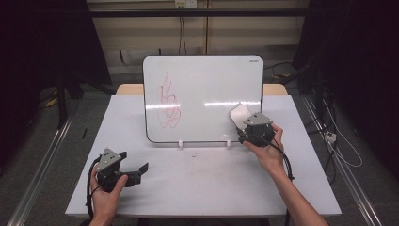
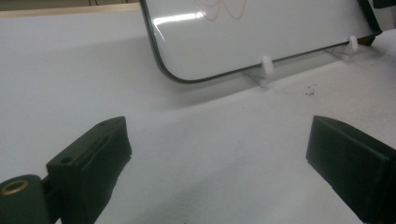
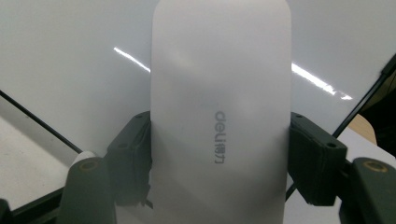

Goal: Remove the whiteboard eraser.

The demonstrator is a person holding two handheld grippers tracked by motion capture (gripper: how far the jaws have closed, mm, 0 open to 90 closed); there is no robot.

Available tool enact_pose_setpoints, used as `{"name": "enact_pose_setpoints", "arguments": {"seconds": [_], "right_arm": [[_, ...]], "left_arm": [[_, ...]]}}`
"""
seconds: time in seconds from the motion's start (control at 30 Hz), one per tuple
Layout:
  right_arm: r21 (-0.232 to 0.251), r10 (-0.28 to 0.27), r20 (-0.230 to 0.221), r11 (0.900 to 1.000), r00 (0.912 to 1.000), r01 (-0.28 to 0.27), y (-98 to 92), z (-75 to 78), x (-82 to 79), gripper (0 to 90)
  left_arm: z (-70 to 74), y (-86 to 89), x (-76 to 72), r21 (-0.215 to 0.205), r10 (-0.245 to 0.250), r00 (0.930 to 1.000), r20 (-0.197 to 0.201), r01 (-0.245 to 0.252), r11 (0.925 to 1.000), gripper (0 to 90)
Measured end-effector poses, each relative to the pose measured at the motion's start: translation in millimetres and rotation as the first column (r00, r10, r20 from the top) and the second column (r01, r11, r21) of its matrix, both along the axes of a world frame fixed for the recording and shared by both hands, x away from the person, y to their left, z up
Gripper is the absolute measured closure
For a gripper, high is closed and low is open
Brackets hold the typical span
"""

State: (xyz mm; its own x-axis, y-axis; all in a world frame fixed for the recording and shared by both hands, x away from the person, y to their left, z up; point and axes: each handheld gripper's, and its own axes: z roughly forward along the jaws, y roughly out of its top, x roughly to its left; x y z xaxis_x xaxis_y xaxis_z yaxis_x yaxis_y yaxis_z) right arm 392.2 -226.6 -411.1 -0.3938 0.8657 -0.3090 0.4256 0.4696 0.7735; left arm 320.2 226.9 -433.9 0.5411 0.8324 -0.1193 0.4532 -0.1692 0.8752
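Right gripper (image 1: pixel 244 123) is clamped on a white whiteboard eraser (image 3: pixel 219 112): in the right gripper view both jaws press against the eraser's long sides, its "deli" mark between them. From the high view the eraser (image 1: pixel 238 114) stands up and ahead of the claw, against or just before the lower right part of the whiteboard (image 1: pixel 202 80); contact with the surface cannot be confirmed.

Left gripper (image 1: pixel 136 168) rests low near the front left of the table (image 1: pixel 197 183), jaws spread wide with nothing between them. In the left gripper view, the board's lower corner and its white stand clips (image 2: pixel 266 65) lie well ahead of the claw.

Status: pick-up of the eraser appears complete. The red scribble (image 1: pixel 168 103) on the left half of the board is intact, well to the left of the held eraser. Judged remaining: carry the eraser across to the marks and wipe them off. No wiping is evident so far. The board leans on its clips unsupported; it could shift under pressure.
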Motion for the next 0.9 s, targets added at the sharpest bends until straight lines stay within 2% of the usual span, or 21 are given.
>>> {"name": "enact_pose_setpoints", "arguments": {"seconds": [0.17, 0.2, 0.27, 0.3, 0.43, 0.57, 0.9], "right_arm": [[0.084, 0.003, -0.018, 0.996, 0.9998, -0.002, -6.6, 1.3, 0.4, 31.6], [0.086, 0.002, -0.018, 0.996, 0.9998, -0.001, -7.3, 1.3, 0.2, 31.6], [0.126, 0.003, -0.027, 0.992, 0.9996, 0.000, -9.1, 1.0, 0.1, 31.6], [0.137, 0.002, -0.030, 0.991, 0.9996, 0.002, -9.2, 1.4, -0.1, 31.6], [0.149, 0.011, 0.002, 0.989, 0.9999, -0.011, -7.9, 7.4, -4.8, 31.6], [0.169, 0.021, 0.020, 0.985, 0.9996, -0.024, -7.8, 11.7, -9.4, 31.6], [0.181, 0.066, 0.048, 0.981, 0.9967, -0.074, -2.0, 15.0, -13.9, 31.6]], "left_arm": [[0.2, 4.4, 1.0, -0.006, 0.012, 0.9999, -0.003, -0.012, 0.9999, 6.0], [0.0, 4.6, 1.1, -0.013, 0.010, 0.9999, -0.008, -0.010, 0.9999, 6.0], [-0.3, 4.8, 0.5, -0.045, -0.002, 0.9997, -0.023, 0.001, 0.9990, 6.0], [-0.5, 4.2, 0.0, -0.045, -0.009, 0.9997, -0.024, 0.008, 0.9989, 6.0], [1.0, 5.5, 0.6, -0.021, -0.015, 0.9999, -0.006, 0.015, 0.9997, 6.0], [-1.4, 6.8, 3.9, -0.036, 0.003, 0.9998, -0.017, -0.004, 0.9993, 6.0], [-0.1, 7.2, 4.7, -0.026, 0.004, 0.9999, -0.013, -0.004, 0.9997, 6.0]]}}
